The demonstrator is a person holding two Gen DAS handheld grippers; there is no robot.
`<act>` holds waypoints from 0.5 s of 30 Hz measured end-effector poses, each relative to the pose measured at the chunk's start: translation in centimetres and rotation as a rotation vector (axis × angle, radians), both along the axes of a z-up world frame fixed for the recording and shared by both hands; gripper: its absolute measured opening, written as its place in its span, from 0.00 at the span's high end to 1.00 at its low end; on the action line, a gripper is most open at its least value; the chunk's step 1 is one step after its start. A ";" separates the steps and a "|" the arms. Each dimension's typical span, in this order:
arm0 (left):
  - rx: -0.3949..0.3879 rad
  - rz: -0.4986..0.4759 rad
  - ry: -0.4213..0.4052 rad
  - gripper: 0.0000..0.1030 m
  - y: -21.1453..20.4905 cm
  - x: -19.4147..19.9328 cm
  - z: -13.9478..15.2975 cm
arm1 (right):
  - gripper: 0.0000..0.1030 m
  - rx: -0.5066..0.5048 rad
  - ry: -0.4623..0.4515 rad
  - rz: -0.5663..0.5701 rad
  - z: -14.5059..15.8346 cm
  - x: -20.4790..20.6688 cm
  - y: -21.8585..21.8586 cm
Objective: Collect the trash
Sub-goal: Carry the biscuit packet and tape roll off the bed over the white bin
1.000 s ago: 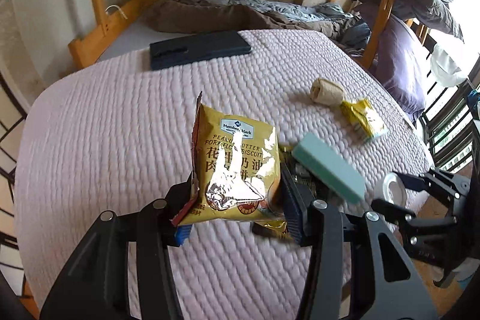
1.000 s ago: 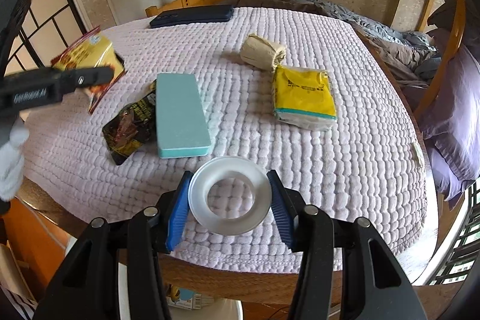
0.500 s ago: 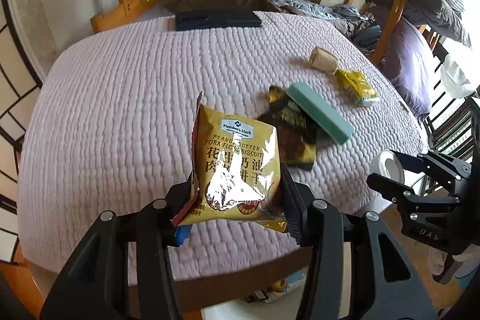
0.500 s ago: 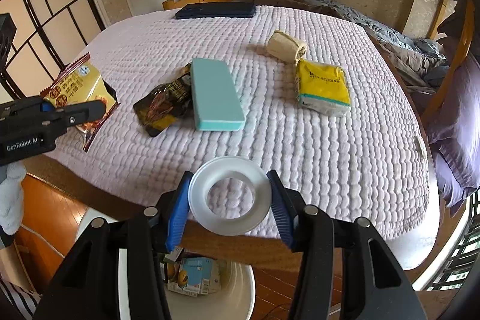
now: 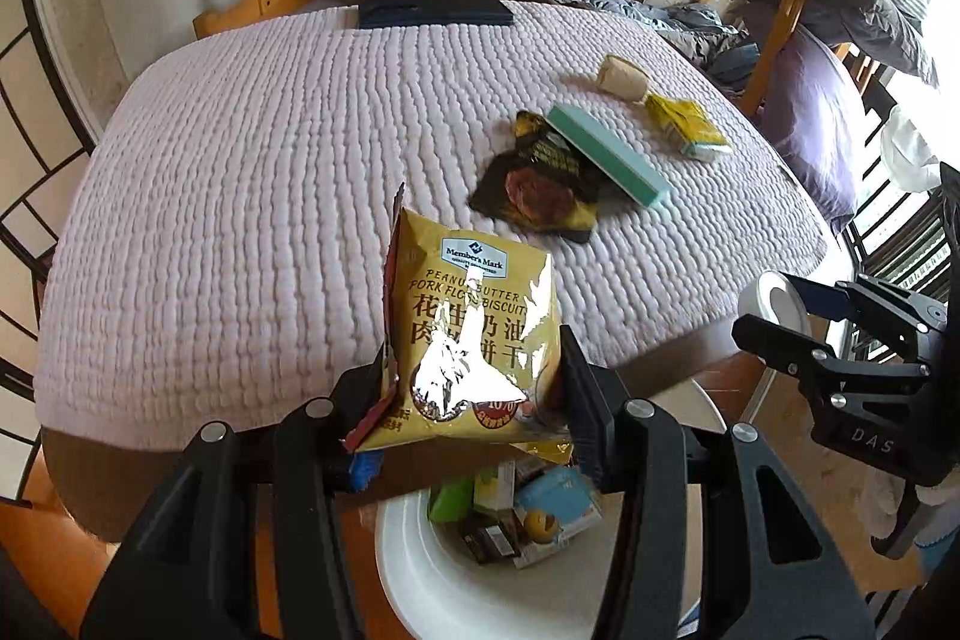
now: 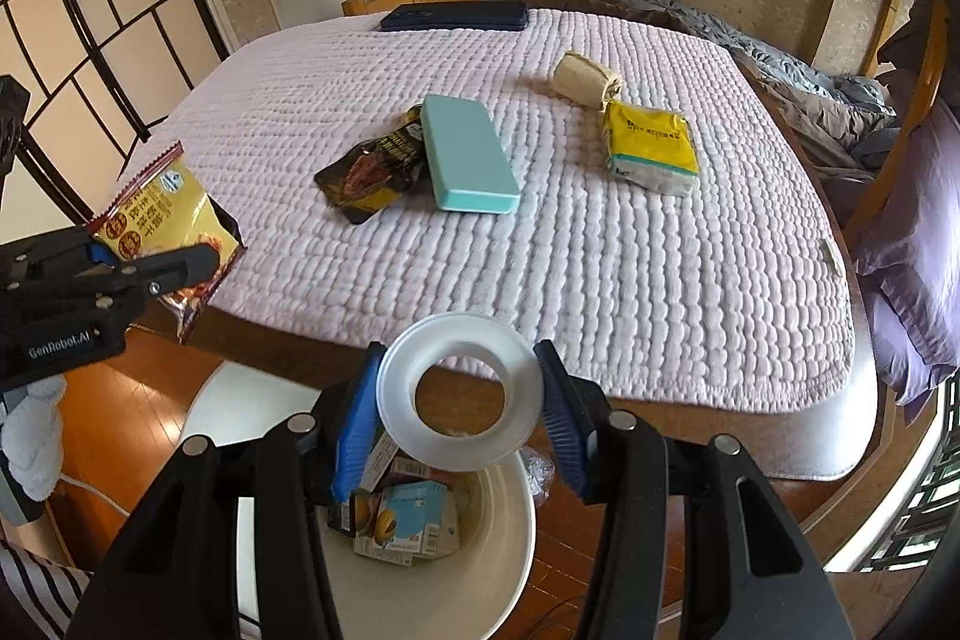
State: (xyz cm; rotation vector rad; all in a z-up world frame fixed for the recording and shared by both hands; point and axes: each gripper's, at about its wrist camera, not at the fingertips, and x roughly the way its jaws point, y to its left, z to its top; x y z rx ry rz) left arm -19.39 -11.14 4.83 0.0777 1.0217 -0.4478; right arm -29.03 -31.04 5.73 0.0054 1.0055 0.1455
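Bedroom with a quilted bed (image 5: 252, 196) and a white bin (image 5: 456, 574) on the floor at its edge. Left wrist view: the left gripper (image 5: 474, 388) clamps a gold biscuit packet (image 5: 474, 334) just above the bin; best release it only once centred over the opening.

Right wrist view: the right gripper (image 6: 456, 400) pinches a tape ring (image 6: 459, 391) directly over the bin. 1 dark wrapper (image 6: 375, 172) remains on the bed.
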 end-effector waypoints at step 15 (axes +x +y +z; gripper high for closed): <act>0.023 -0.025 0.029 0.50 0.0 -4.2 -0.8 | 0.52 0.002 0.023 0.040 -0.2 -2.8 1.9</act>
